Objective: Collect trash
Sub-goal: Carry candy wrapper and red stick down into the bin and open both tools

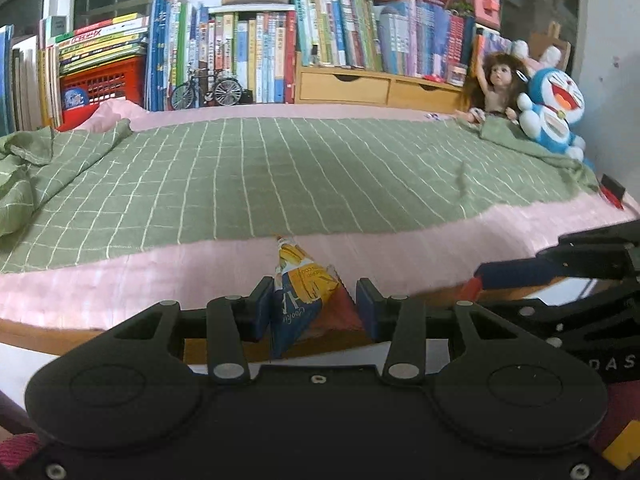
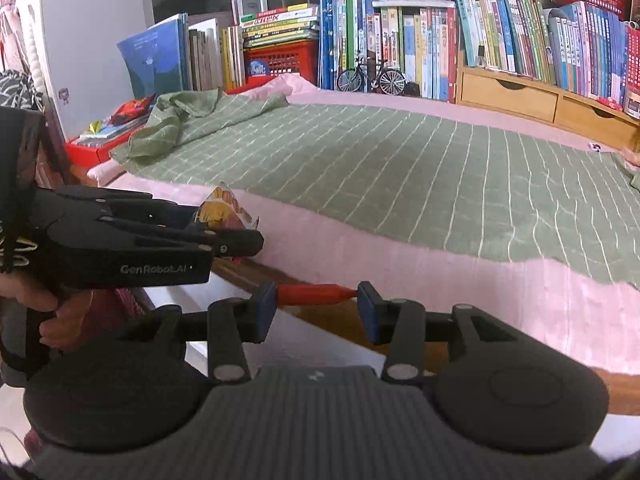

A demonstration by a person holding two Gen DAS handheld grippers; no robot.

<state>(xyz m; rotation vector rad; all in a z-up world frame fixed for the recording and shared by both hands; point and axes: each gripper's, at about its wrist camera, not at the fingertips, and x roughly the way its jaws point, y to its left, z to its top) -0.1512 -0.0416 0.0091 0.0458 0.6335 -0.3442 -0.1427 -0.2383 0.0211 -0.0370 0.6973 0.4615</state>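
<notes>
Both tongs are clamped on rubbish near the front edge of the bed. Left tongs (image 1: 315, 307), matt black plastic with flat blue rubber pads, pinch a crumpled, glossy snack wrapper (image 1: 306, 296) printed in yellow, blue and red; its foil is creased into a rough cone that sticks up past the pads over the pink sheet. From the right wrist view the same left tongs (image 2: 240, 240) show side-on, and the shiny wrapper (image 2: 226, 210) pokes out above their tips; a hand (image 2: 56, 312) grips the handle below.

Right tongs (image 2: 316, 307), of the same black plastic and blue pads, hold a slim red cylindrical piece (image 2: 316, 294), smooth and tapering to a point at its right end, crosswise with one end against each pad. I cannot tell what it is.

Behind them lies a bed with a ribbed pink sheet (image 1: 420, 248). A soft green blanket with a thin white grid (image 1: 280, 176) covers most of it, rumpled at the left. At the back stand rows of upright books (image 1: 256, 60), a red plastic lattice crate (image 1: 104, 82), a small metal model bicycle (image 1: 208, 90) and a light wooden drawer unit (image 1: 380, 86). A long-haired doll (image 1: 494, 84) and a blue and white plush toy (image 1: 554, 108) sit at the far right.
</notes>
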